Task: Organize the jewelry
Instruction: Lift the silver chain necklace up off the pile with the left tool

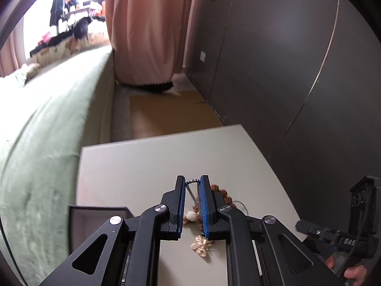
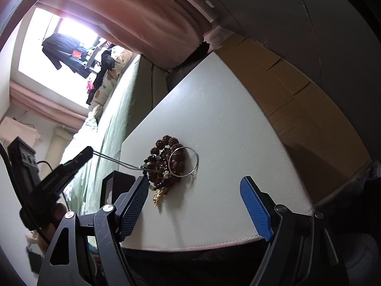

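Ribbed blue fingers (image 1: 204, 205) (braided chain (image 1: 193, 188))

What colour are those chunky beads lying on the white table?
Dark reddish-brown beads, seen best from the right wrist view.

Jewelry pile (image 2: 166, 164) on table (image 2: 226, 124); box (image 2: 114, 186) at pile's left; bed (image 1: 47, 124) beyond.

White table (image 2: 226, 124), reddish-brown bead bracelet (image 2: 164, 152), gold pendant (image 1: 201, 245), blue textured gripper pads (image 2: 256, 208), pink curtain (image 1: 145, 23).
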The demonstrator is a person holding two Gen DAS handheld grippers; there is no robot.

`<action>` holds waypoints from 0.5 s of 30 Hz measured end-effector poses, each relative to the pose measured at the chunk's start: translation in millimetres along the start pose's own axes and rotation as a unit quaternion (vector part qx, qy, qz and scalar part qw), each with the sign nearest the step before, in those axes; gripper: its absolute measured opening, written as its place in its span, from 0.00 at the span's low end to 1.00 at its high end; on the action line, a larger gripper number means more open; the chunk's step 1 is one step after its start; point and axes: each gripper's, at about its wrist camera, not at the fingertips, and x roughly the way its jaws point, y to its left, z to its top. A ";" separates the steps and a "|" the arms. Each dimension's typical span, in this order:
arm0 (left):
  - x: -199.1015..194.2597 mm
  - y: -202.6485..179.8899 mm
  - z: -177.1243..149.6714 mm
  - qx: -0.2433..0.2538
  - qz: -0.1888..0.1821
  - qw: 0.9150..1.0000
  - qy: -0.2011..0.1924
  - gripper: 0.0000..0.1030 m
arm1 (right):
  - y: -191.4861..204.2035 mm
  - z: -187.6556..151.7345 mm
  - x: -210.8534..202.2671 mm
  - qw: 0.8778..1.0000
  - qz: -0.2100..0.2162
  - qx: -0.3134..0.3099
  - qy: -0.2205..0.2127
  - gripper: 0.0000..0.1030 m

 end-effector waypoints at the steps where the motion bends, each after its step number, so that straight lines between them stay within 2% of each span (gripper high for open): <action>1: -7.0 1.3 2.6 0.002 0.003 1.000 -0.007 0.12 | 1.7 -0.9 3.0 1.000 0.002 0.001 0.004 0.78; 7: -42.7 7.6 19.8 0.006 0.018 0.999 -0.040 0.12 | 15.6 -6.8 12.2 1.000 0.009 -0.006 0.020 0.78; 15: -94.9 6.7 42.2 0.018 0.020 0.995 -0.092 0.12 | 28.4 -8.3 8.3 1.000 0.010 -0.016 0.019 0.78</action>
